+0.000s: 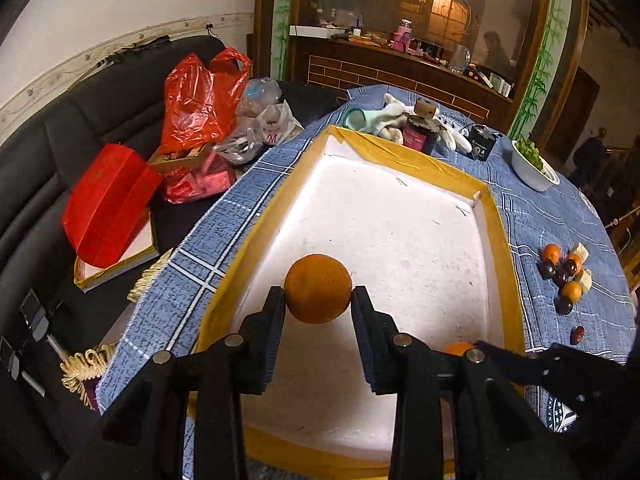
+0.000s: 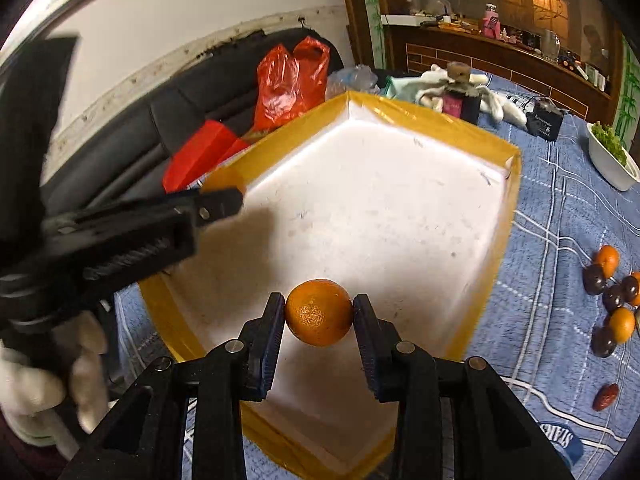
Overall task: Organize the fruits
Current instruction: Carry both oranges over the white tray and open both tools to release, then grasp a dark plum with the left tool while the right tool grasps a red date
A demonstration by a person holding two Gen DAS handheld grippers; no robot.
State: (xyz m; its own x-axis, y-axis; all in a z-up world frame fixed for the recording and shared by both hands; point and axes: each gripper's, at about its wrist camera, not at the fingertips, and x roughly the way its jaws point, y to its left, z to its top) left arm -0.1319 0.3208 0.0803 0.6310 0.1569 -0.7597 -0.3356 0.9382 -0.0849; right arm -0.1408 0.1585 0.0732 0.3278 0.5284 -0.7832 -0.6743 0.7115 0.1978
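Over the white floor of the yellow-rimmed tray (image 1: 496, 240), we hold two oranges. Our left gripper (image 1: 318, 300) clamps a dull orange (image 1: 318, 288); our right gripper (image 2: 319, 312) clamps a brighter orange (image 2: 319, 312). More small oranges and dark fruits (image 1: 564, 276) lie clustered on the blue tablecloth (image 1: 192, 264) beside the tray.

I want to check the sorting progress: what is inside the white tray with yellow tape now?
The white tray shows only bare floor; both oranges hang above it in the grippers. Its near edge is covered by them.
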